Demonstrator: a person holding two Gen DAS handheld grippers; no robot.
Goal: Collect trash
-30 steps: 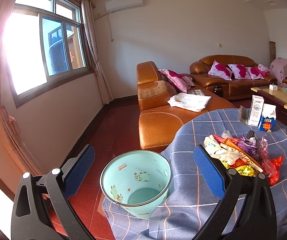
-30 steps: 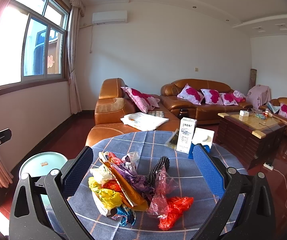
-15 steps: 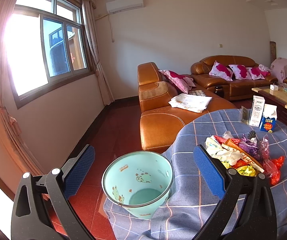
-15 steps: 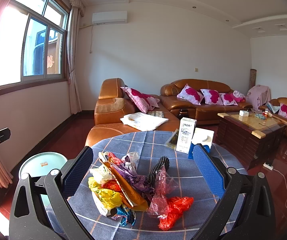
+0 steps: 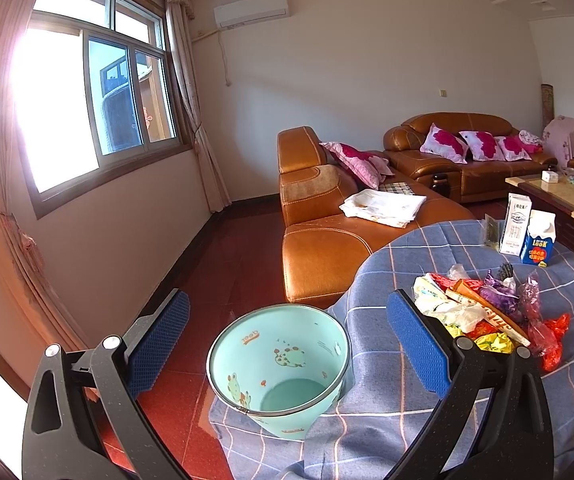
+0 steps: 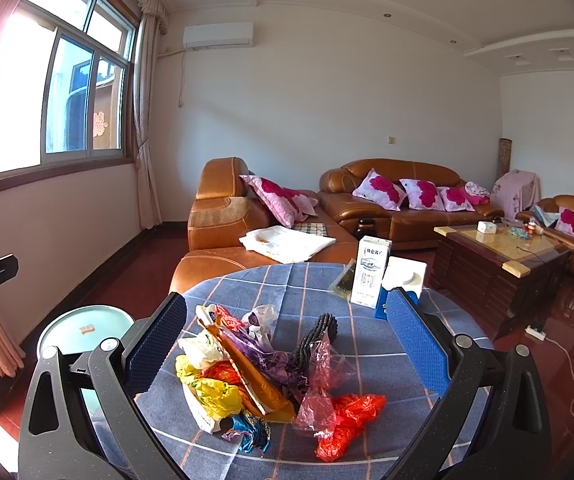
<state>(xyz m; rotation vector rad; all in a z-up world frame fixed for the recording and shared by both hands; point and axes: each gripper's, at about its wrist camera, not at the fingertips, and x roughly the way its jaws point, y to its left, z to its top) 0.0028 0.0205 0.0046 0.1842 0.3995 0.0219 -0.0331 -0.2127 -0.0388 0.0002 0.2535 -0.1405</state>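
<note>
Right gripper (image 6: pixel 285 340) jaws spread wide above trash pile (image 6: pixel 263 376) on checked tablecloth (image 6: pixel 367 364); mint bin (image 6: pixel 83 330) beside table.

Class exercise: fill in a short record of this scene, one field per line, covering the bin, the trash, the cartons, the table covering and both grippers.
Bin: mint green bucket, empty, beside the table on the left
Trash: pile of wrappers and plastic bags on the table
Cartons: white carton and blue carton, upright at the far edge
Table covering: blue checked cloth
Left gripper: open, above the bucket, holding nothing
Right gripper: open, above the pile, holding nothing
</note>
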